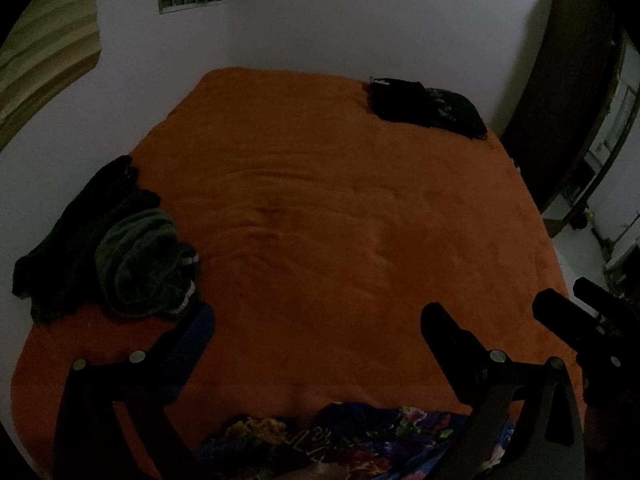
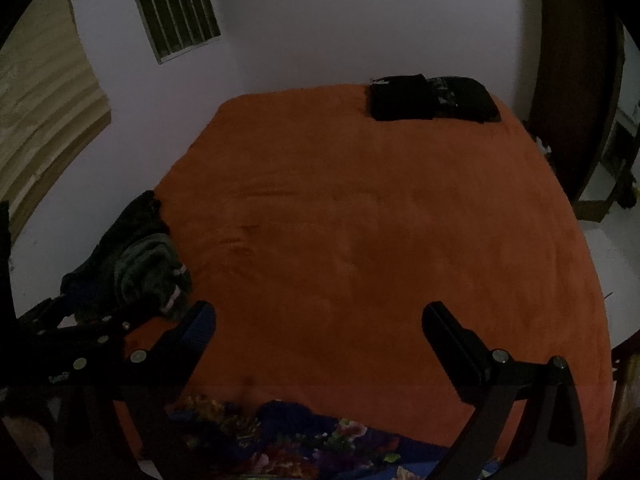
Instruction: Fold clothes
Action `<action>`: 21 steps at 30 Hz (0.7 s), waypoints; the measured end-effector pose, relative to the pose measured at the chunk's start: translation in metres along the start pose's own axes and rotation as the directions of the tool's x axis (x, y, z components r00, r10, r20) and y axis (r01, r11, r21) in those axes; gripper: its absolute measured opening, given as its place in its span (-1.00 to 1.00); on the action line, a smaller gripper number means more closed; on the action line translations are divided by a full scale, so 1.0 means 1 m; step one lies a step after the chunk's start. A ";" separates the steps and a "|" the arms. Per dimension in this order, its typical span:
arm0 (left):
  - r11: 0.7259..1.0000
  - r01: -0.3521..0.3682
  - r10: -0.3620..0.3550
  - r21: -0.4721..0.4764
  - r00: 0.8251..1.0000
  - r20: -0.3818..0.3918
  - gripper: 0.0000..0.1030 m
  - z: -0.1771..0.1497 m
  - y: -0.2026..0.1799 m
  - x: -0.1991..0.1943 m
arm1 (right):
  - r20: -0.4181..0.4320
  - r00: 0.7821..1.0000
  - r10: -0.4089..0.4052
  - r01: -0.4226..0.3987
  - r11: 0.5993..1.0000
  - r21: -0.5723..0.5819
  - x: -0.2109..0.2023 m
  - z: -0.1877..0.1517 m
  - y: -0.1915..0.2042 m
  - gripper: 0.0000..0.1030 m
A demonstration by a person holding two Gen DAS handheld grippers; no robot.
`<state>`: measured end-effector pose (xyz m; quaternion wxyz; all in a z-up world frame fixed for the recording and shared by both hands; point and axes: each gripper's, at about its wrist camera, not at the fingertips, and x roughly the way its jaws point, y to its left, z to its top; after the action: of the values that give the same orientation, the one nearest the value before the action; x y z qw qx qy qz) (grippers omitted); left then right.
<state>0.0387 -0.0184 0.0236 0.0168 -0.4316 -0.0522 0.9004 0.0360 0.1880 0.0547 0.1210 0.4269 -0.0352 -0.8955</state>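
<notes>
A heap of dark and grey-green clothes lies unfolded at the left edge of the orange bed; it also shows in the right wrist view. A stack of folded dark clothes sits at the far right corner, also seen in the right wrist view. My left gripper is open and empty above the near part of the bed. My right gripper is open and empty too; its dark fingers show at the right of the left wrist view.
A floral blue fabric lies at the near edge, also in the right wrist view. White walls hold a barred vent. A dark wooden door stands at the right. The left gripper's body appears at lower left.
</notes>
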 end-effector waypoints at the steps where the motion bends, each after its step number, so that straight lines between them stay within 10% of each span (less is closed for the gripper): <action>1: 1.000 0.000 0.000 0.000 1.000 -0.001 0.99 0.001 0.000 0.004 | -0.001 1.000 0.001 -0.001 1.000 -0.001 -0.001 0.003 0.001 1.00; 21: 1.000 -0.015 0.015 0.006 0.999 -0.040 0.99 0.022 -0.010 0.022 | -0.015 1.000 0.001 -0.001 1.000 -0.012 0.001 0.007 -0.003 1.00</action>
<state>0.0074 -0.0089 0.0213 0.0122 -0.4499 -0.0462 0.8918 0.0290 0.1905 0.0578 0.1244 0.4327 -0.0292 -0.8925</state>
